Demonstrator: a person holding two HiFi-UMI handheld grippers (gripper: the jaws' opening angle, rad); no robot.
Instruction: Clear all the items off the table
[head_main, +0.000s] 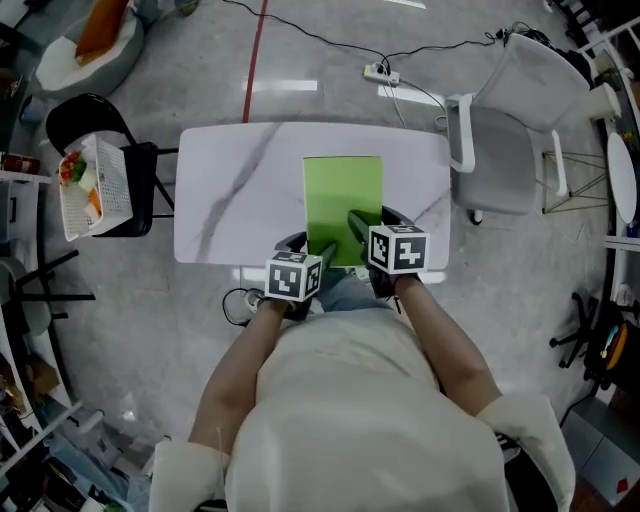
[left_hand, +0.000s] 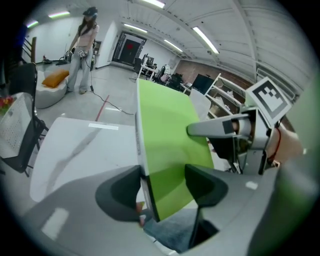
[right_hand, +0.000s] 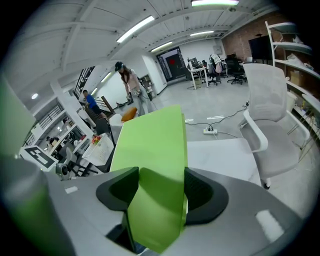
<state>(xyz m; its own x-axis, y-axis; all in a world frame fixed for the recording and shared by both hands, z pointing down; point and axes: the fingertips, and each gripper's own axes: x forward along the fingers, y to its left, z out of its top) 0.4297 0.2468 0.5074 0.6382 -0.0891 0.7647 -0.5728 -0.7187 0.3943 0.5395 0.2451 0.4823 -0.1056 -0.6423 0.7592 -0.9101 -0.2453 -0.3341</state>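
Observation:
A flat green book (head_main: 342, 200) with a white edge lies lengthwise over the near middle of the white marble table (head_main: 240, 190), its near end past the table's front edge. My left gripper (head_main: 322, 258) holds its near left corner. In the left gripper view the book (left_hand: 165, 140) runs slantwise between the jaws of that gripper (left_hand: 165, 186), white edge against the left one. My right gripper (head_main: 362, 228) is shut on the near right part. In the right gripper view the book (right_hand: 150, 150) fills the gap of that gripper (right_hand: 161, 187). The right gripper's finger (left_hand: 215, 129) rests across the cover.
A grey-white office chair (head_main: 505, 150) stands at the table's right end. At the left a black chair carries a white basket (head_main: 95, 185) of items. A power strip (head_main: 381, 73) and cables lie on the floor beyond. A person (left_hand: 82, 50) stands far off.

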